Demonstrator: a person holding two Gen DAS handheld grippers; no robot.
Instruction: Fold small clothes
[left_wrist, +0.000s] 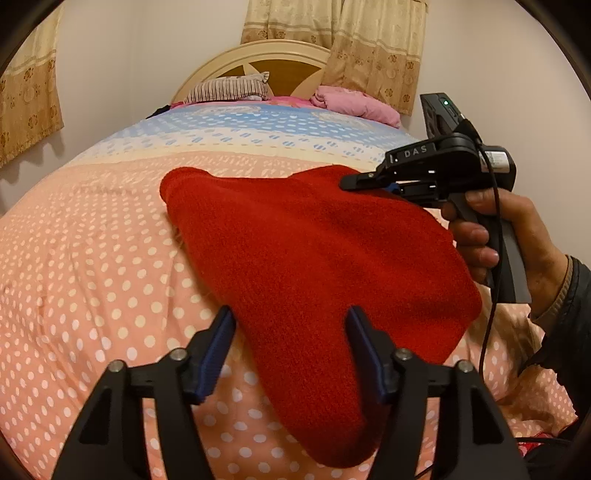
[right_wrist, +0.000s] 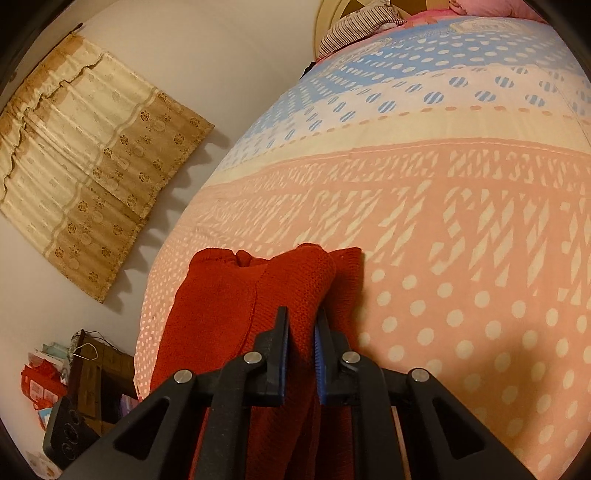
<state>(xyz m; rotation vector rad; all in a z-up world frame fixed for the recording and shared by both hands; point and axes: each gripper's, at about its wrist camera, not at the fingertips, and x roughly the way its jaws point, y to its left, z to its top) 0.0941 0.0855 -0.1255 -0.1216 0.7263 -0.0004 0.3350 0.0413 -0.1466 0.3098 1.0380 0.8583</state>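
A small red knit garment (left_wrist: 314, 258) lies on the polka-dot bedspread (left_wrist: 92, 258). In the left wrist view my left gripper (left_wrist: 290, 317) is open, its blue-padded fingers standing wide apart over the garment's near part. My right gripper (left_wrist: 354, 181), held by a hand at the right, grips the garment's far right edge. In the right wrist view the right gripper (right_wrist: 301, 321) is shut on a bunched fold of the red garment (right_wrist: 221, 310), which is lifted a little off the bedspread (right_wrist: 461, 277).
A striped pillow (left_wrist: 229, 88) and a pink bundle (left_wrist: 354, 103) lie at the wooden headboard (left_wrist: 273, 59). Curtains (right_wrist: 85, 177) hang on the walls. Boxes and clutter (right_wrist: 74, 373) sit on the floor beside the bed.
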